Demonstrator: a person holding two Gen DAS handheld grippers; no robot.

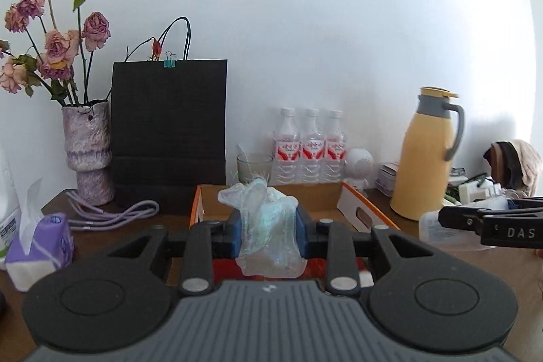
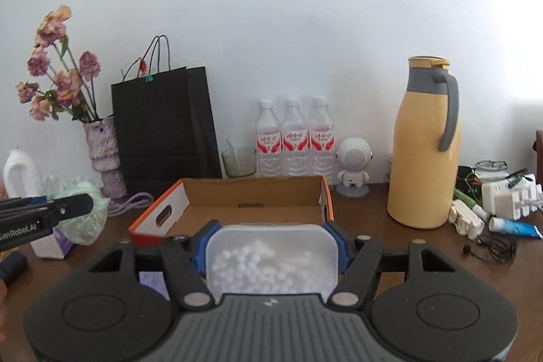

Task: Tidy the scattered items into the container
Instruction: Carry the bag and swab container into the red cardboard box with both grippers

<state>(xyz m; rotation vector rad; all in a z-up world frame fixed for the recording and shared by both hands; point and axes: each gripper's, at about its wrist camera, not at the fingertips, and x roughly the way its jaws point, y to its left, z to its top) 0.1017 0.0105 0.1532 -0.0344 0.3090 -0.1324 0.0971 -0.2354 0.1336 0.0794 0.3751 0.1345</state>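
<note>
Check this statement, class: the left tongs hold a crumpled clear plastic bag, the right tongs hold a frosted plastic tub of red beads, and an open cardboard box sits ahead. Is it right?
One detail is wrong. In the right wrist view, the frosted plastic tub held by the right tongs contains white balls, not red beads. The left tongs do hold the crumpled clear plastic bag, with the open cardboard box ahead.
</note>
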